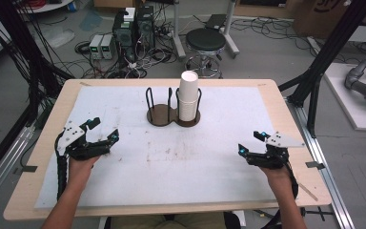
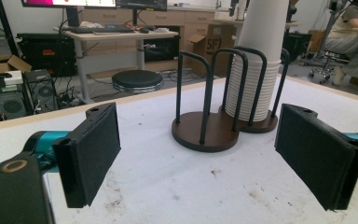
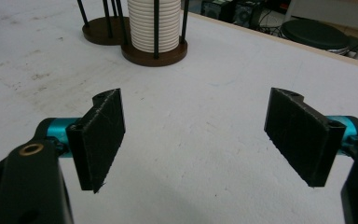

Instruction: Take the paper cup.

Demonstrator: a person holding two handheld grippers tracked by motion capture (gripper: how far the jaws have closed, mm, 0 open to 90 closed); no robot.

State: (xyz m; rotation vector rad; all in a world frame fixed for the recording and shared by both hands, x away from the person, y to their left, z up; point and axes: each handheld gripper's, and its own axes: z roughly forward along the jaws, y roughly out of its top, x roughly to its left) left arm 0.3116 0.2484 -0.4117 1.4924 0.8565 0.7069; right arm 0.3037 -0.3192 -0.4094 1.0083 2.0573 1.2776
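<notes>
Nearest the person, at the table's left, the left gripper [image 1: 103, 130] rests low over the white mat [image 1: 171, 167] with its jaws spread wide; in the left gripper view the two black pads [image 2: 93, 151] stand far apart with bare, lightly stained mat between them, gripping nothing and touching nothing. At the table's right the right gripper [image 1: 250, 143] sits much the same, jaws fully parted, and in the right gripper view its pads [image 3: 103, 135] frame empty mat, holding nothing. Both grippers point inward and forward, well apart from each other and well short of the stand. Farther back, near the middle of the mat's far edge, a dark brown two-ring cup holder [image 1: 173, 114] with black wire uprights stands flat on the mat. Its right ring carries a tall stack of white paper cups [image 1: 188, 95], upright, rising well above the wire loops; its left ring is empty. Beyond the wooden table edge [image 1: 171, 82] a black round stool [image 1: 205, 40] stands on the floor, with computer towers [image 1: 133, 28] and tangled cables behind it.
</notes>
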